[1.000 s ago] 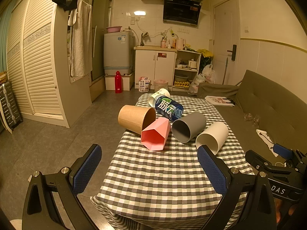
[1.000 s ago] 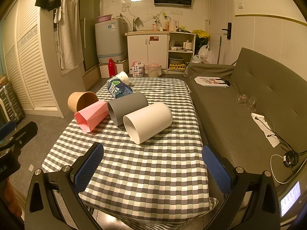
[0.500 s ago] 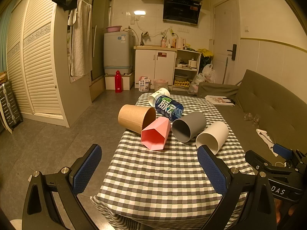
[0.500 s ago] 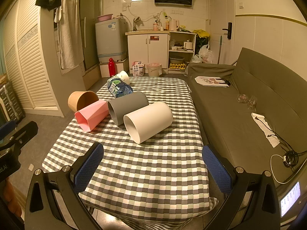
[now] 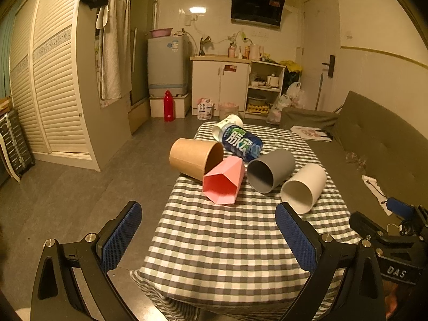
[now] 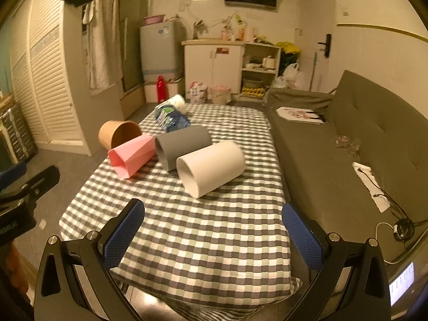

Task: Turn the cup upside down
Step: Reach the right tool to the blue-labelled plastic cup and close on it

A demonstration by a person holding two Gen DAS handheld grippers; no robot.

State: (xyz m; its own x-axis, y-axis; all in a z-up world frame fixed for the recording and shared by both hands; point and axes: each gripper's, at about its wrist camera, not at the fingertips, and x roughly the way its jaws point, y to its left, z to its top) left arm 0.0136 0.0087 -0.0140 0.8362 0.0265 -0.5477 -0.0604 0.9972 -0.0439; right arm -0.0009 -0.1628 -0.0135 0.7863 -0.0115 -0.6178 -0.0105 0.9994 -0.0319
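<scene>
Left wrist view: the left gripper point(image 5: 208, 234) hangs with its fingers spread wide and empty above the near end of the checked table point(image 5: 227, 243). Beyond it, the brown cup point(image 5: 192, 158), pink cup point(image 5: 224, 183), grey cup point(image 5: 270, 170) and white cup point(image 5: 303, 187) all lie on their sides in a row.

Right wrist view: the right gripper point(image 6: 212, 236) is likewise wide and empty, the white cup point(image 6: 211, 168) lying nearest it, touching the grey cup point(image 6: 183, 144)

Near half of the checked table point(image 6: 187, 240) lies bare before both wide-open grippers, while five cups on their sides, from brown cup point(image 5: 195, 157) to white cup point(image 6: 211, 168), crowd the middle, touching or nearly so.
</scene>
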